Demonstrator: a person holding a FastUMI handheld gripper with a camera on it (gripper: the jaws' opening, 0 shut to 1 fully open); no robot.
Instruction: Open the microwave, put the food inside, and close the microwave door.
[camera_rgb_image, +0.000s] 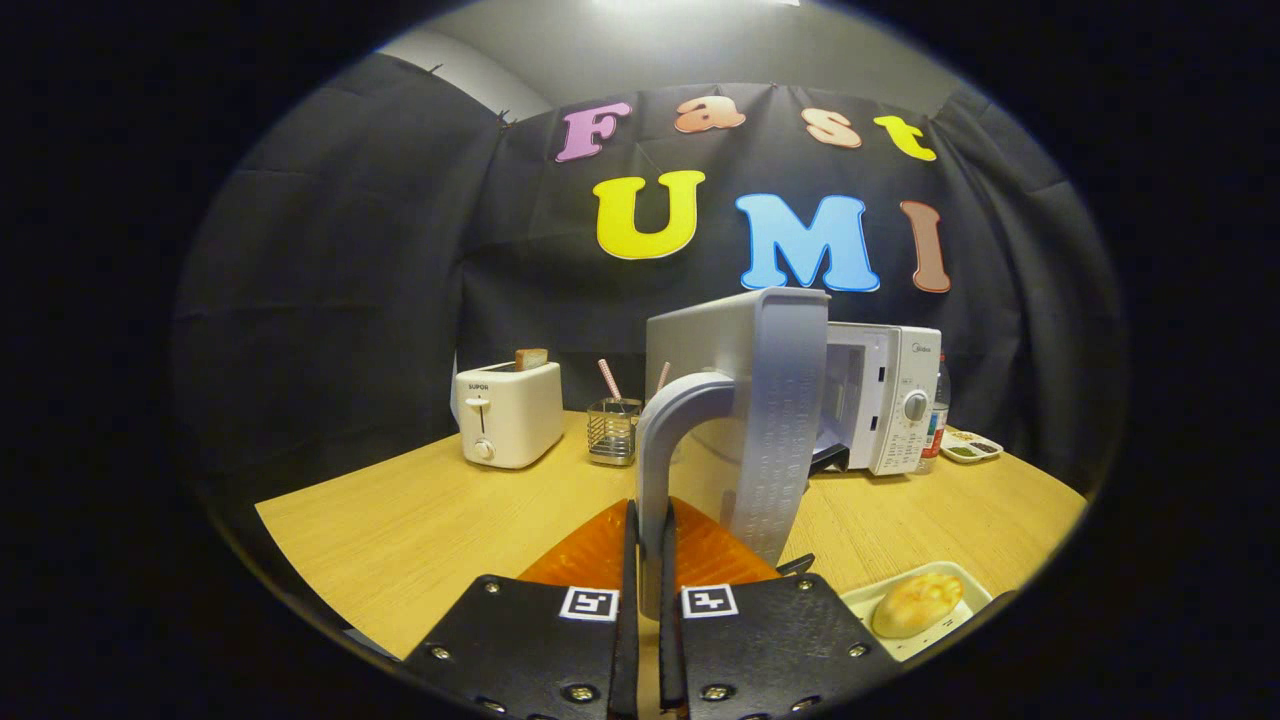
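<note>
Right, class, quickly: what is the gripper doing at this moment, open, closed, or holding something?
Gripper: closed on the microwave door handle, both fingers pressing it, with the door swung wide open.

Bright overhead light, sharp centre, strong fisheye bending toward dim edges.

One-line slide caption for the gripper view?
Gripper shut on grey microwave door handle, door swung open; bread roll on white tray waits on wooden table.
</note>
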